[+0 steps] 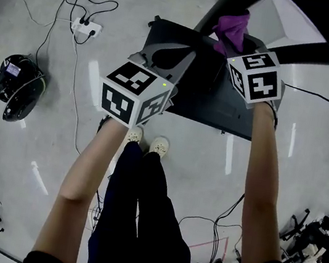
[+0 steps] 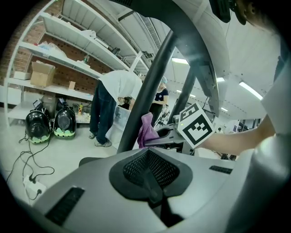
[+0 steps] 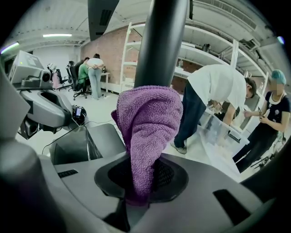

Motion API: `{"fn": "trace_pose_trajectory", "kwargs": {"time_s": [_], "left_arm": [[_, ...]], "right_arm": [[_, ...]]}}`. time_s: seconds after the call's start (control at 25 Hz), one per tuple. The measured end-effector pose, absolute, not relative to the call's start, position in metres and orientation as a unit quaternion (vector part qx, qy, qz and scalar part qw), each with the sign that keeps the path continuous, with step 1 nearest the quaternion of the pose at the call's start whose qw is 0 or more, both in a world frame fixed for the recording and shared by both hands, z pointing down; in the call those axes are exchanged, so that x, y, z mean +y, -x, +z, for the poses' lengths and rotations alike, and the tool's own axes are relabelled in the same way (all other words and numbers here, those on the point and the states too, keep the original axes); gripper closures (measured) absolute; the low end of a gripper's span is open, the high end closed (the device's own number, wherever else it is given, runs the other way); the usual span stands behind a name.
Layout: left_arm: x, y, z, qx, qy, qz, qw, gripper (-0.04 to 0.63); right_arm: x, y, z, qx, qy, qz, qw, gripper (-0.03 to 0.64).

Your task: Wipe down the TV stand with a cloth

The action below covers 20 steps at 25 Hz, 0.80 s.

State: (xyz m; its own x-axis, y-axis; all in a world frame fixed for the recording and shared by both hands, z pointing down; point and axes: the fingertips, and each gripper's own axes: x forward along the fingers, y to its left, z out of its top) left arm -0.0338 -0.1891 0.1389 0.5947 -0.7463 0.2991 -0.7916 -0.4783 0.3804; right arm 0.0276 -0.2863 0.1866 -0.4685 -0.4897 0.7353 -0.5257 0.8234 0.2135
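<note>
The TV stand has a flat black base [image 1: 219,102] on the floor and a dark slanted pole [image 1: 226,7]. A purple cloth [image 1: 233,28] is pressed against that pole, and my right gripper [image 1: 232,45] is shut on it. In the right gripper view the cloth [image 3: 148,132] hangs from the jaws of the right gripper [image 3: 138,191] and wraps the front of the pole [image 3: 161,43]. My left gripper [image 1: 167,56] hovers over the base's left end, shut and empty. In the left gripper view, the left gripper [image 2: 150,175] points at the pole [image 2: 150,86] and the cloth [image 2: 146,129].
A power strip [image 1: 85,27] with trailing cables and a black helmet-like unit [image 1: 16,85] lie on the floor to the left. The person's shoes [image 1: 147,142] stand just before the base. Two people [image 3: 213,100] bend over a clear box [image 3: 223,136] near wall shelves.
</note>
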Motion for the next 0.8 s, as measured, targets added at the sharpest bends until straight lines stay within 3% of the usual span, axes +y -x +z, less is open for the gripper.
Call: {"fn": "trace_pose_trajectory", "kwargs": {"time_s": [0.4,0.8], "left_arm": [[-0.189,0.026,0.128,-0.440,-0.862,0.032,0.251,0.588],[-0.193,-0.002,0.117,-0.419,-0.875,0.034,0.240,0.588]], "right_arm": [[-0.277,-0.046,0.186,-0.843,-0.309,-0.005,0.440,0.528],[-0.283,-0.080,0.133,-0.828,-0.396,-0.043,0.394,0.528]]}}
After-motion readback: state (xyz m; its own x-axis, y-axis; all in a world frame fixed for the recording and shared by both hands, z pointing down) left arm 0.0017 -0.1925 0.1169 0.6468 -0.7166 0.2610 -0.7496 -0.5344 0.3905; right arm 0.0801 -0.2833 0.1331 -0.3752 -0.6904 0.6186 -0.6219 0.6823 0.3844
